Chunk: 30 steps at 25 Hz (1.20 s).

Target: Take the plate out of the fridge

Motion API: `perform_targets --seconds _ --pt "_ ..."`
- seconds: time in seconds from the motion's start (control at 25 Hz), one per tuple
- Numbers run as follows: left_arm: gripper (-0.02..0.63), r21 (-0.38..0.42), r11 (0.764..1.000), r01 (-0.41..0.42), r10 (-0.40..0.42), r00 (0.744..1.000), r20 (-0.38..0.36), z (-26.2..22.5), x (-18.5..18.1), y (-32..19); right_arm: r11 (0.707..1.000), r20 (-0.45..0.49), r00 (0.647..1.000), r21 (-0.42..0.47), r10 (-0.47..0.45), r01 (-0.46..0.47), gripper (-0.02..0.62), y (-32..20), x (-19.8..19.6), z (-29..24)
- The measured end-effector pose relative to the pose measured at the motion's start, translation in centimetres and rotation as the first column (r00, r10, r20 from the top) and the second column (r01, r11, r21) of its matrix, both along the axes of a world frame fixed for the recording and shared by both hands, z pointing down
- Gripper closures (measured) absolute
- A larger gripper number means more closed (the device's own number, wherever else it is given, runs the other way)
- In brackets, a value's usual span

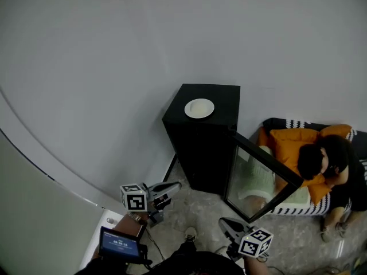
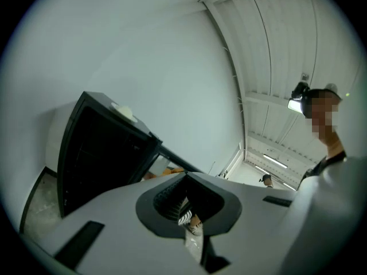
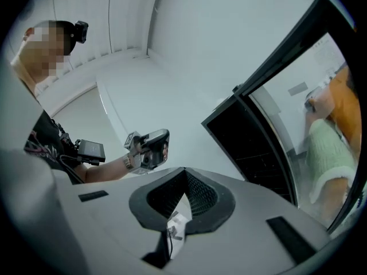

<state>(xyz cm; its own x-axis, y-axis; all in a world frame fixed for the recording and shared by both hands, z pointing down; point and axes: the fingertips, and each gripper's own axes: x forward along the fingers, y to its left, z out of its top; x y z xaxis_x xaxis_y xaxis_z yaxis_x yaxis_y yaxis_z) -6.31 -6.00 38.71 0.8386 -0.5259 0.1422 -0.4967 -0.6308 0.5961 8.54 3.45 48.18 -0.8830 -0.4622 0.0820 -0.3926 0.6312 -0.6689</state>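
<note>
Round white plate [image 1: 199, 108] atop fridge [image 1: 200, 148].

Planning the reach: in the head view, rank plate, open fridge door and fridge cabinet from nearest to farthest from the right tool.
1. Open door, just ahead of the right tool.
2. Fridge cabinet, left of the door.
3. Plate, on the cabinet's top.

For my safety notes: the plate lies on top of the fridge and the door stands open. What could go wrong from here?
1. The plate sits on top of the fridge with nothing guarding it; a bump could slide it off.
2. The open door juts out beside the seated person and may get knocked.
</note>
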Motion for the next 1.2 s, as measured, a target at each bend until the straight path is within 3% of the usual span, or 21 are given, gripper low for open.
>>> perform_targets --seconds 0.2,0.44,0.76,1.2 --pt "0.601 -0.107 0.994 -0.009 0.012 1.000 0.022 6.3 1.0 8.5 0.997 0.002 0.998 -0.047 -0.069 0.069 0.598 1.6 -1.8 1.2" --pt "0.601 -0.122 0.993 -0.007 0.019 0.995 0.099 10.9 0.8 14.5 0.991 -0.006 0.995 -0.083 -0.103 0.102 0.598 3.0 -4.1 2.2" --pt "0.601 -0.136 0.989 -0.063 0.076 0.992 0.098 11.8 -3.0 20.8 0.992 -0.020 0.997 -0.101 -0.081 0.078 0.598 7.1 -9.1 1.8" --pt "0.601 -0.124 0.980 -0.154 0.160 0.986 0.039 12.3 -10.3 26.5 0.996 -0.058 0.998 -0.088 0.029 -0.034 0.598 14.9 -16.3 1.6"
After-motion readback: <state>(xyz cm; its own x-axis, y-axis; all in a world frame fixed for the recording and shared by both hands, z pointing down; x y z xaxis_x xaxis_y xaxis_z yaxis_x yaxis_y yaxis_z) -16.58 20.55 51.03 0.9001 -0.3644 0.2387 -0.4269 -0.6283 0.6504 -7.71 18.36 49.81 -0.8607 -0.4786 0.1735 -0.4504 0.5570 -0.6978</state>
